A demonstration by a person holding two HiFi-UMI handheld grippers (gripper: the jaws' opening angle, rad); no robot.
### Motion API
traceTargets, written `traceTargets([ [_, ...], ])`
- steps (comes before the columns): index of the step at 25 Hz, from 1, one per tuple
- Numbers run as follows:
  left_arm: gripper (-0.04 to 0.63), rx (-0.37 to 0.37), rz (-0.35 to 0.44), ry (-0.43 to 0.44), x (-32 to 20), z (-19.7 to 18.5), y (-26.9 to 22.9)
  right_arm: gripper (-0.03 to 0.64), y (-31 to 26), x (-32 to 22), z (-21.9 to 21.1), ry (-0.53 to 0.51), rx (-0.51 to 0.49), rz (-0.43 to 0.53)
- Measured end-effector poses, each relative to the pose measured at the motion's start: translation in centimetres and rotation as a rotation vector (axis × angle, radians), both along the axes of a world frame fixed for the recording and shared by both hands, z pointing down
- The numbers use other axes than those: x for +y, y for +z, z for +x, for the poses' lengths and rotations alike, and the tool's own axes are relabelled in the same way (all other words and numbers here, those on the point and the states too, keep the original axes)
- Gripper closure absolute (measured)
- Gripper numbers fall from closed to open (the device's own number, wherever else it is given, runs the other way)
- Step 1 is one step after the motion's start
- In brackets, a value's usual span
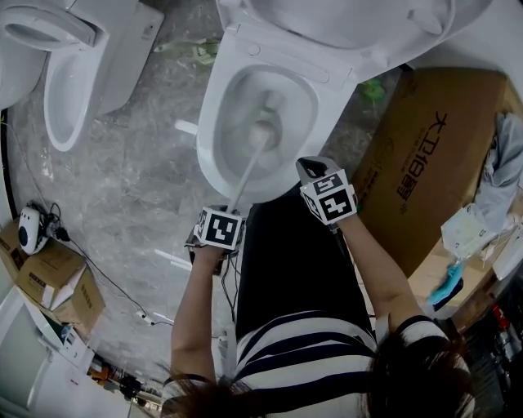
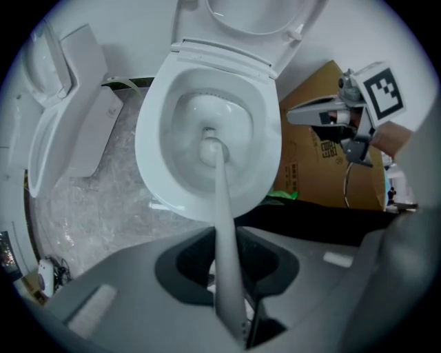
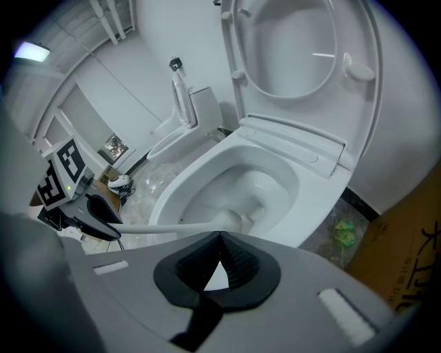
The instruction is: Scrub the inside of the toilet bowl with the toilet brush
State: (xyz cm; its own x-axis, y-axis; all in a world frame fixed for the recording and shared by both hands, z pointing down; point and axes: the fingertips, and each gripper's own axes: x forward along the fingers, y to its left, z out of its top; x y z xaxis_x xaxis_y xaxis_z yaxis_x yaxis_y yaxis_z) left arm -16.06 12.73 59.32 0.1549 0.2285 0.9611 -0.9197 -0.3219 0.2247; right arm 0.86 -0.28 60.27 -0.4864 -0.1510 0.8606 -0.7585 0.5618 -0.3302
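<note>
A white toilet bowl (image 1: 214, 122) stands open at the top middle of the head view, with its lid (image 1: 343, 16) raised. The white toilet brush has its head (image 1: 263, 131) down inside the bowl, and its handle (image 1: 245, 175) slants back over the front rim. My left gripper (image 1: 231, 211) is shut on that handle, which runs between the jaws (image 2: 222, 207) to the brush head (image 2: 209, 148). My right gripper (image 1: 310, 168) hovers by the bowl's front right rim, shut on nothing. From the right gripper view, the brush head (image 3: 231, 220) rests low in the bowl (image 3: 275, 148).
A second white toilet (image 1: 73, 73) stands at the left. A large cardboard box (image 1: 433, 155) is close on the right. Small boxes (image 1: 57, 277) and cables lie on the marbled floor (image 1: 139, 188) at the lower left. The person's dark clothing fills the foreground.
</note>
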Motion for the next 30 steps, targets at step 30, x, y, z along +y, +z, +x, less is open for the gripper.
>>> traceTargets([
  [30,0.595,0.029,0.218,-0.256,-7.9,-0.3,-0.3,0.621,0.2,-0.1,1.1,0.04,0.003,0.004],
])
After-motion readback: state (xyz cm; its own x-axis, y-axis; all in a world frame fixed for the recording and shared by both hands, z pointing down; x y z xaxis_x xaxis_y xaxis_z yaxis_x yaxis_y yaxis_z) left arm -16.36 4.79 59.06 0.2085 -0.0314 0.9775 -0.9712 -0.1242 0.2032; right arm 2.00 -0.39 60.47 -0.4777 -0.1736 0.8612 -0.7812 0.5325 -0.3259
